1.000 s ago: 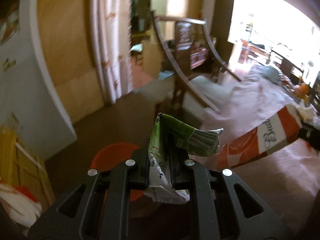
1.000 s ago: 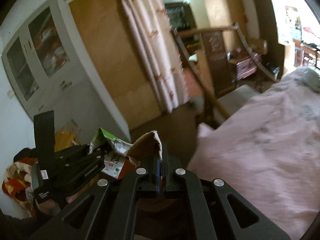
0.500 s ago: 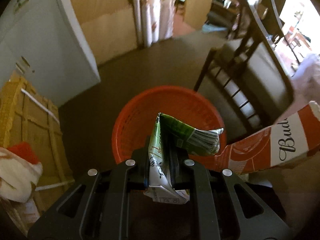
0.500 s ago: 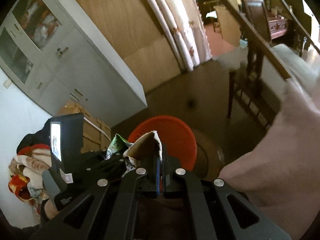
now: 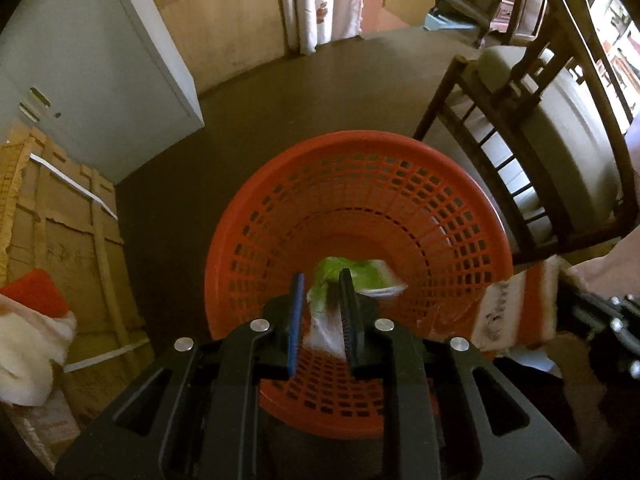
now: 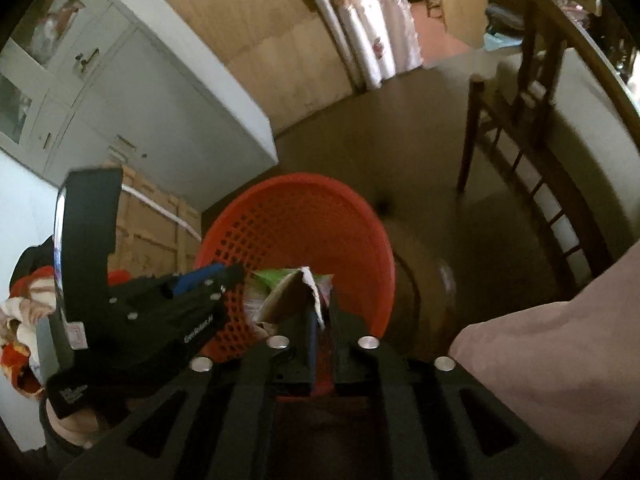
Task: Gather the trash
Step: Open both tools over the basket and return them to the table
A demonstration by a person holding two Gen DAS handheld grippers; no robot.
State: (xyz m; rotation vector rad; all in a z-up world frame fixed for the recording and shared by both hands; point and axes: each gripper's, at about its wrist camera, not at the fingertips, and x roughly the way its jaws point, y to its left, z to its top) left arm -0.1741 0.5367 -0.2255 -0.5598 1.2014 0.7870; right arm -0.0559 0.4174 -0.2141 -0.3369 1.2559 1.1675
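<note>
A round red plastic basket (image 5: pixel 440 208) stands on the dark floor below both grippers; it also shows in the right wrist view (image 6: pixel 304 216). My left gripper (image 5: pixel 322 280) is open above it, and a green and white wrapper (image 5: pixel 360 274), blurred, is loose between and below the fingers inside the basket. My right gripper (image 6: pixel 322 314) is shut on a torn red and white carton (image 6: pixel 298 288), held at the basket's near rim. The same carton (image 5: pixel 516 308) shows at the right in the left wrist view. The left gripper (image 6: pixel 208 284) appears in the right wrist view.
A wooden chair (image 5: pixel 532 132) with a pale cushion stands right of the basket. A grey cabinet (image 5: pixel 80 64) and stacked cardboard boxes (image 5: pixel 60 248) are at the left, with cloth (image 5: pixel 28 332) on them. A pink bed cover (image 6: pixel 560 360) is at the lower right.
Both grippers moved closer over the red basket. My left gripper opened and let go of the green wrapper, which is dropping into the basket. The right gripper still holds the carton.
</note>
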